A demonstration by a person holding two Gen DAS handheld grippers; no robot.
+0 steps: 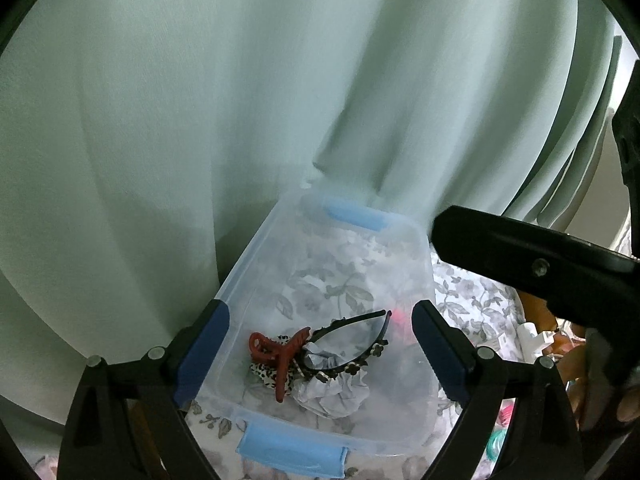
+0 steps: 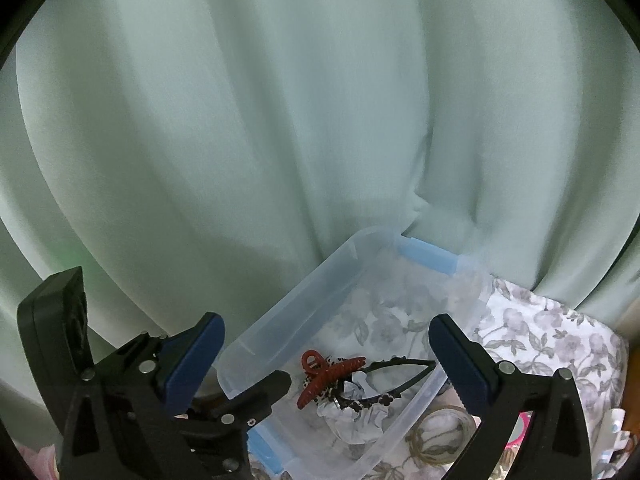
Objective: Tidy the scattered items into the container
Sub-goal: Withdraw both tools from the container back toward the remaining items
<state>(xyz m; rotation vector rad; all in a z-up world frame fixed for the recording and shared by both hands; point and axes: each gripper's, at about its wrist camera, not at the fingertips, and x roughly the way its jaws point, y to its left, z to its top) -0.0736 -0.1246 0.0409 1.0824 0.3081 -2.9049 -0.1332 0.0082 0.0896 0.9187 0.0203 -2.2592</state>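
Observation:
A clear plastic container (image 1: 256,264) with blue handles sits on a floral cloth. It holds a red-brown claw clip (image 1: 280,356), a black flowered headband (image 1: 352,344), a leopard scrunchie (image 1: 264,376) and a pale grey scrunchie (image 1: 336,396). My left gripper (image 1: 320,356) is open and empty above the container's near end. My right gripper (image 2: 324,364) is open and empty over the container (image 2: 280,320); the claw clip (image 2: 328,376), headband (image 2: 400,380) and grey scrunchie (image 2: 356,420) show between its fingers. The right gripper's black body (image 1: 536,272) crosses the left wrist view.
A pale green curtain (image 1: 240,100) hangs right behind the container. The floral cloth (image 2: 552,340) extends to the right. A clear round item (image 2: 440,436) and something pink (image 2: 516,440) lie beside the container. Small teal and white items (image 1: 532,336) lie at the right.

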